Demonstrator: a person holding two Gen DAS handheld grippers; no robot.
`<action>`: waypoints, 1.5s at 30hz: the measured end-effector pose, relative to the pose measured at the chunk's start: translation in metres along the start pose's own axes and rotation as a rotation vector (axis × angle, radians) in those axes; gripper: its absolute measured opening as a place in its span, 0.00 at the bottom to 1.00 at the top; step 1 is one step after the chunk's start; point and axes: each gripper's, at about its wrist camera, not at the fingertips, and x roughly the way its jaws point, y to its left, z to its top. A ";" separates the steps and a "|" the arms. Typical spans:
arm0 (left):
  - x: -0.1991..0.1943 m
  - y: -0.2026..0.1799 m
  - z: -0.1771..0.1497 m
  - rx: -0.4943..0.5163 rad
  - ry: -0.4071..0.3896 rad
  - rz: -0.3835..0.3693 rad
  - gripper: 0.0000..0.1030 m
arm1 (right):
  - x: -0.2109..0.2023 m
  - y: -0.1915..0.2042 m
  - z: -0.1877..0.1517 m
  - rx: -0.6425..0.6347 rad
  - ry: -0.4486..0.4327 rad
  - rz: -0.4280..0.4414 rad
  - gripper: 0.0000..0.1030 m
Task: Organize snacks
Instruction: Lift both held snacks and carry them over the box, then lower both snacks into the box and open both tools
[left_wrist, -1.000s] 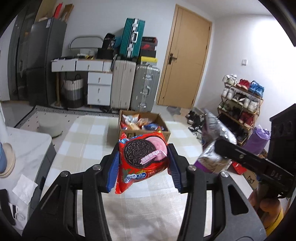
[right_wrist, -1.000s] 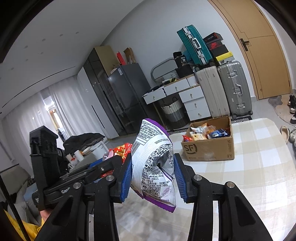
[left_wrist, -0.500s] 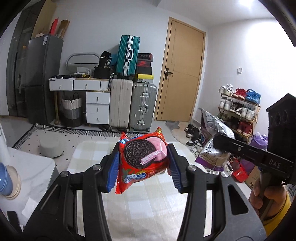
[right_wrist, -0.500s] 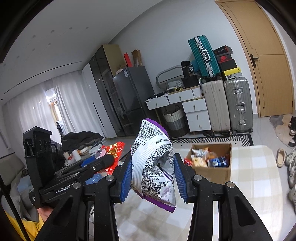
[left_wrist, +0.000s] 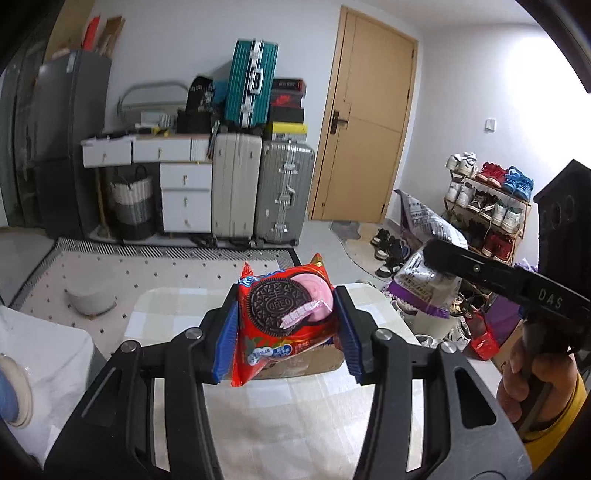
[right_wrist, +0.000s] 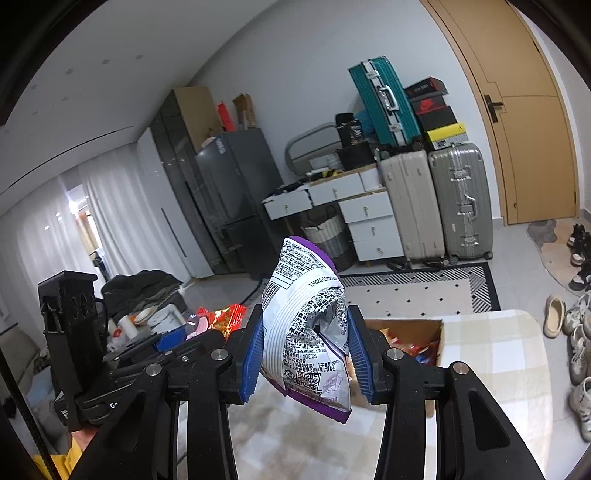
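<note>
Gripping a red Oreo packet (left_wrist: 286, 317) between its blue-padded fingers (left_wrist: 226, 338), the left gripper (left_wrist: 286, 332) is held raised above the checked desk (left_wrist: 295, 417), pointing level toward the far wall of the room. The packet stands upright, its printed face toward the camera, pinched at both side edges. Just below and behind it shows the rim of a cardboard box (left_wrist: 325, 360) resting on the desk.

The right gripper (right_wrist: 304, 354) is likewise held up in the air, tilted so the room leans in its view. Its fingers (right_wrist: 356, 350) are closed on a white and purple snack bag (right_wrist: 306, 328), squeezed at the middle so the foil creases inward, with the purple bottom seam hanging below the pads. Beyond that bag the open cardboard box (right_wrist: 436, 334) sits on the desk, with colourful wrappers inside.

In the left wrist view the right gripper (left_wrist: 436, 258) reaches in from the right side, with the person's right hand (left_wrist: 532, 384) wrapped around its handle. The two grippers are side by side, apart from one another, each packet clear of the desk.

Suitcases (left_wrist: 258, 188) and white drawers (left_wrist: 184, 192) stand against the back wall beside a wooden door (left_wrist: 365, 122).
</note>
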 end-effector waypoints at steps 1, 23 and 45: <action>0.017 0.001 0.005 -0.001 0.009 0.010 0.43 | 0.007 -0.006 0.003 0.002 0.007 -0.007 0.41; 0.345 0.024 -0.012 -0.026 0.342 0.079 0.43 | 0.212 -0.169 -0.021 0.177 0.351 -0.152 0.41; 0.398 0.022 -0.046 -0.025 0.402 0.029 0.44 | 0.217 -0.166 -0.031 0.107 0.344 -0.169 0.48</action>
